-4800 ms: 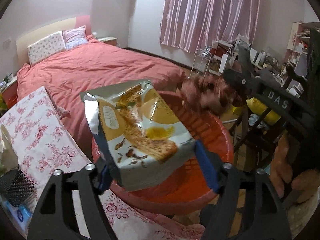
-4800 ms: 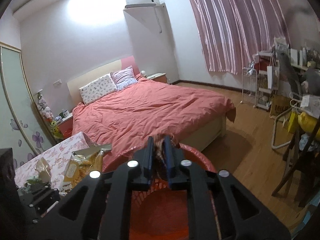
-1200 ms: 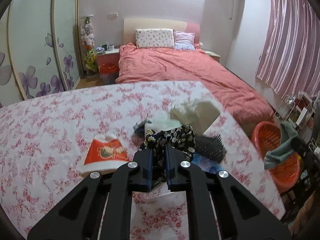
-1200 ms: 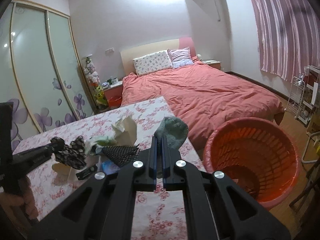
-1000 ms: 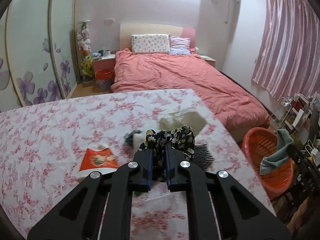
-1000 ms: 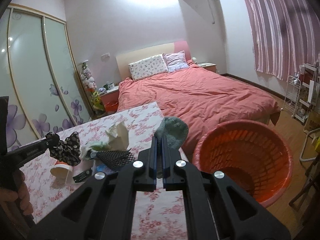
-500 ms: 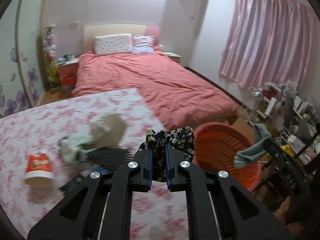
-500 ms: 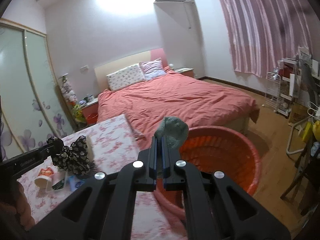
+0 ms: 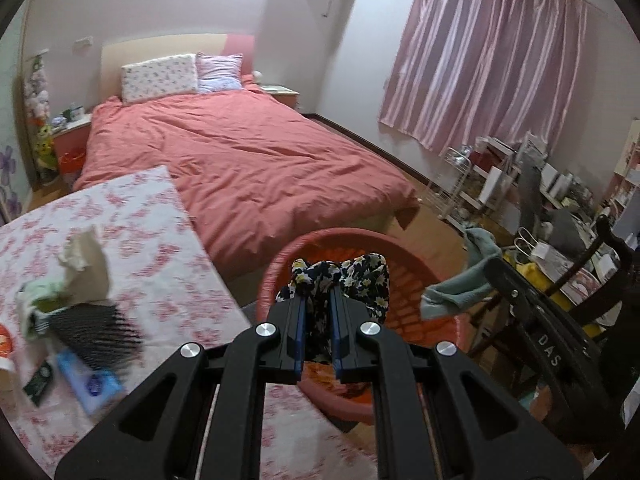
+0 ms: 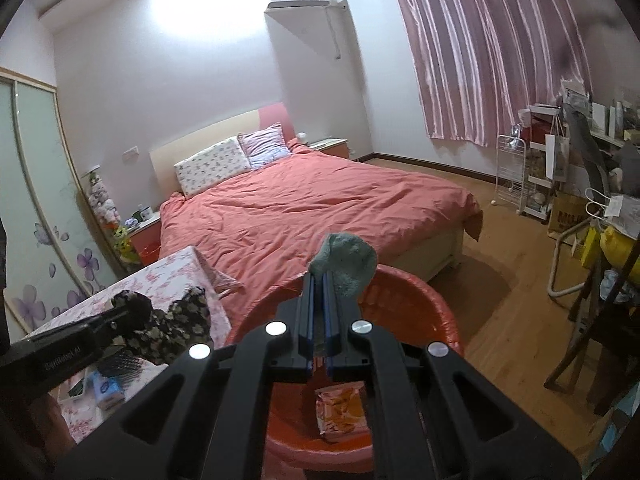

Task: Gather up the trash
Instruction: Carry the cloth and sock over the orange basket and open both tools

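Note:
My left gripper (image 9: 318,300) is shut on a black floral cloth (image 9: 360,276) and holds it above the near rim of the orange-red basket (image 9: 280,260). My right gripper (image 10: 318,280) is shut on a grey-green sock (image 10: 346,264) and holds it above the same basket (image 10: 420,292), over its middle. In the left wrist view the sock (image 9: 460,292) hangs at the basket's right. In the right wrist view the floral cloth (image 10: 176,328) hangs at the basket's left. A snack wrapper (image 10: 340,408) lies inside the basket.
A table with a pink floral cover (image 9: 132,220) stands left of the basket. On it lie crumpled paper (image 9: 86,260), a black mesh piece (image 9: 96,332) and a blue packet (image 9: 90,384). A red bed (image 9: 240,160) lies behind. Dark chairs (image 9: 580,320) and shelves stand at the right.
Both grippers swung right from over the table to above the basket, carrying the floral cloth and the sock. The table items have slid to the left of view.

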`<action>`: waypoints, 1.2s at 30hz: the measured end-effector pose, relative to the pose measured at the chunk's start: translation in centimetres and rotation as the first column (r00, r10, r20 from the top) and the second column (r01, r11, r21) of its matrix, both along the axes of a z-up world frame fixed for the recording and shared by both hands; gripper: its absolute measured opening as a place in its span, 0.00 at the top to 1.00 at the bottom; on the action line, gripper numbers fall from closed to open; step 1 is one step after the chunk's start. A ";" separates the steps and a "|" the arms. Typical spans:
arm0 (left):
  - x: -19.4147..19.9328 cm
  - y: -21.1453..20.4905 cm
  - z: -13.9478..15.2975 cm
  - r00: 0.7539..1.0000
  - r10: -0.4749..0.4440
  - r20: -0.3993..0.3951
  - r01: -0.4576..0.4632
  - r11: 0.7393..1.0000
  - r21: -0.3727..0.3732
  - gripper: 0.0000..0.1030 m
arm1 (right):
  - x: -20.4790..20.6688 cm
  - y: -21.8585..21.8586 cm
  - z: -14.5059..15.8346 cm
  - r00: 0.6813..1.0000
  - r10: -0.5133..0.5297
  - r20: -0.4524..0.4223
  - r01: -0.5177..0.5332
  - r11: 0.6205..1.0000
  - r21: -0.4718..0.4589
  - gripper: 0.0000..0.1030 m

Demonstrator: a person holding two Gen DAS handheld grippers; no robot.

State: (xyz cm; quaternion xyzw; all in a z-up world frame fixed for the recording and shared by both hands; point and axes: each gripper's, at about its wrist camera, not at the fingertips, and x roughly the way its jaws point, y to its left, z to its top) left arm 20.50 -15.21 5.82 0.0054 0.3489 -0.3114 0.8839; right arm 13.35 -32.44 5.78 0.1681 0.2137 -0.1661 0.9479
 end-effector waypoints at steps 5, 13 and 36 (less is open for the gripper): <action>0.0 -1.5 -0.4 0.999 -0.037 -0.017 0.037 0.999 -0.006 0.90 | 0.4 -0.8 -0.7 1.000 -0.010 -0.008 0.010 1.000 0.011 0.95; -0.1 -3.0 -1.1 0.997 -0.070 -0.038 0.070 0.997 -0.010 0.90 | 0.9 -1.6 -1.3 1.000 -0.012 -0.015 0.012 1.000 0.020 0.95; 1.6 -3.5 -5.2 0.983 -0.035 -0.181 0.045 0.998 0.054 0.64 | 2.2 -3.6 -3.7 0.998 -0.001 -0.056 0.007 0.994 0.107 0.68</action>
